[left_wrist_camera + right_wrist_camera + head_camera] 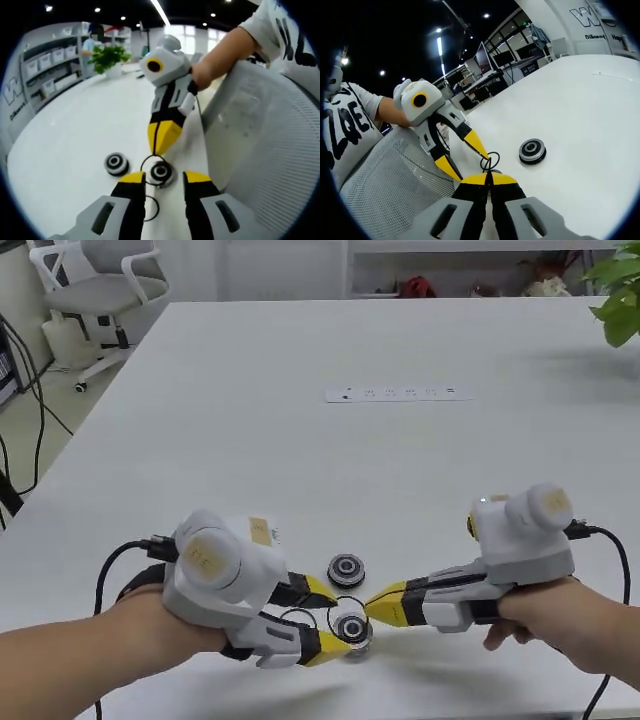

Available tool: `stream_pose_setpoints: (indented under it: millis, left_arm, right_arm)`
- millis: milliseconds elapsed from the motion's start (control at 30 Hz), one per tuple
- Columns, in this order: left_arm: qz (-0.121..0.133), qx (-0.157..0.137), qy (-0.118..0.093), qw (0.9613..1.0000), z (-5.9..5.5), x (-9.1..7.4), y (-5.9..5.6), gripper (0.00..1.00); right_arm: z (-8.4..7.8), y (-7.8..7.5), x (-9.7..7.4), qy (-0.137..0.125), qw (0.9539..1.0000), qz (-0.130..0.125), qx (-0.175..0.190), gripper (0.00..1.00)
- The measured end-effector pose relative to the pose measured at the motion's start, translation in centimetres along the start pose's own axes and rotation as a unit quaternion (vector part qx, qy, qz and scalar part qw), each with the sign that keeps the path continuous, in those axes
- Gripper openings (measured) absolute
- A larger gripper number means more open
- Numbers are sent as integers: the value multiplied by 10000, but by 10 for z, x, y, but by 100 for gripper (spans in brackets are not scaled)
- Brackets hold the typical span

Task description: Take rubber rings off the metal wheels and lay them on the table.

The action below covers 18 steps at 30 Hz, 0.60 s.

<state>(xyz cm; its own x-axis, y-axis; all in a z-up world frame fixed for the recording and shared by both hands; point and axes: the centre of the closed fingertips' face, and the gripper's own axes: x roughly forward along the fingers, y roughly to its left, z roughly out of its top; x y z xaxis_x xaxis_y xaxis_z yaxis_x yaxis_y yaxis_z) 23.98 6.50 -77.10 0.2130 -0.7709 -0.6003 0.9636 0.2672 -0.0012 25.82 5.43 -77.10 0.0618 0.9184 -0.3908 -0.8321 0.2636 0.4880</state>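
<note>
Here the near metal wheel (pixel 351 629) sits close to the table's front edge between the wide-open jaws of the left gripper (pixel 328 618). The right gripper (pixel 375 608), its jaws closed, pinches a thin rubber ring (pixel 489 161) partly lifted from this wheel. One loose ring (pixel 158 209) lies already on the white table (pixel 400 460) beside the left jaws, so I judge the task about half done: the pinched ring must come free, and the second wheel (pixel 346 568) just behind seems untouched.
</note>
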Motion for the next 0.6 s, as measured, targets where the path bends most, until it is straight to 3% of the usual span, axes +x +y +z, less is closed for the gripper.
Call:
stream_pose_setpoints:
  millis: [600]
  left_arm:
    - [168, -204, -243, 9994, 5, -22, 5, 47]
  right_arm:
    - [10, 5, -3, -103, 9999, 81, 0, 0]
